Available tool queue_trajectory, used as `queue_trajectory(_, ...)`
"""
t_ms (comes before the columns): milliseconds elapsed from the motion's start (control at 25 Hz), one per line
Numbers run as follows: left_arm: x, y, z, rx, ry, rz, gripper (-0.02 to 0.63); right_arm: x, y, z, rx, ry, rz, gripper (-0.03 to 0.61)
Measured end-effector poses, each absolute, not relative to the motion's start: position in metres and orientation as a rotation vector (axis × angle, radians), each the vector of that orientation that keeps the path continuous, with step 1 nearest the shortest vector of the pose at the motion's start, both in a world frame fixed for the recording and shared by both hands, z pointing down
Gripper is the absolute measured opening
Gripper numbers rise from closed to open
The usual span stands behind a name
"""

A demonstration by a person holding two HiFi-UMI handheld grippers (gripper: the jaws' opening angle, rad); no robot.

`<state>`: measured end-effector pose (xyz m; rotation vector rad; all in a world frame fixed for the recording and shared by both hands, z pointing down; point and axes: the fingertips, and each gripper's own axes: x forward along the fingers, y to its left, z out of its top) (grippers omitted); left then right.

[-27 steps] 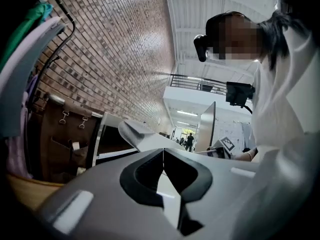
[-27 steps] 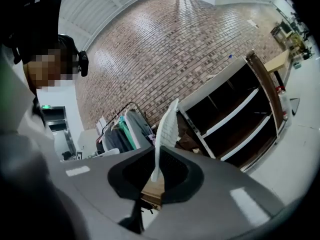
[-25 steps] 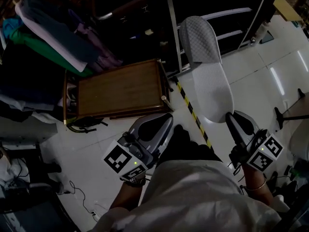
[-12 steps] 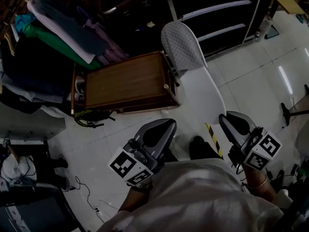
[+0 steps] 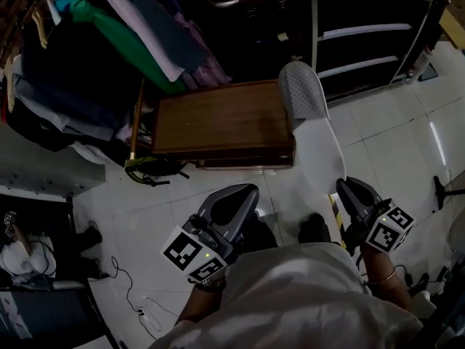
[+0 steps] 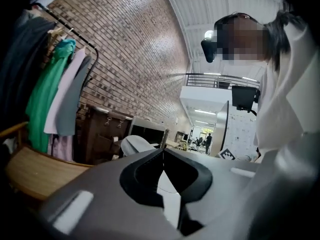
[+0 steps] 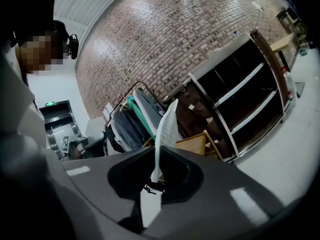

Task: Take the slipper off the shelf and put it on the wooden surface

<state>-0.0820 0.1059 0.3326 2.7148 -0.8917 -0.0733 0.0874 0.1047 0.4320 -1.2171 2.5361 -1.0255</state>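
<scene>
A long white slipper [image 5: 314,140] with a grey quilted toe hangs in the air, held by its heel end. My right gripper [image 5: 343,189] is shut on that heel. The toe reaches over the right edge of the low wooden table [image 5: 218,118]. In the right gripper view the slipper [image 7: 167,126] stands edge-on between the jaws of the right gripper [image 7: 156,176]. My left gripper [image 5: 245,193] hovers over the floor in front of the table, shut and holding nothing. In the left gripper view, the slipper [image 6: 134,144] shows beyond the left gripper [image 6: 162,151].
A dark metal shelf [image 5: 370,35] stands at the back right. A rack of hanging clothes [image 5: 109,42] crowds the table's left and back. A black-and-yellow floor stripe [image 5: 336,209] runs under the slipper. Cables [image 5: 127,297] lie on the white tiles at the lower left.
The right gripper has carried the slipper away from the shelf and leftward, so its toe now overlaps the wooden table's right edge. The left gripper has stayed shut and low.
</scene>
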Motion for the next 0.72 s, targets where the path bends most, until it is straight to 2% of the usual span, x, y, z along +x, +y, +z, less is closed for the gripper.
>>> queue_trajectory(200,-0.186,0.089,0.336,2.695,-0.944,-0.105,0.0,0.002,0.065,0.478,-1.209,2.403,-1.234,0.031)
queue_trajectory(400,-0.277,0.076,0.342,2.676,-0.993,-0.097,0.0,-0.074,0.003,0.522,-1.222,2.343,-1.294,0.031)
queue_trajectory(560,-0.319,0.063,0.337,2.674,-0.975,-0.084,0.0,-0.121,-0.052,0.552,-1.188,2.261,-1.314,0.032)
queue_trajectory(720,-0.33,0.05,0.335,2.67,-0.988,-0.091,0.0,-0.139,-0.08,0.609,-1.305,2.178,-1.458,0.032)
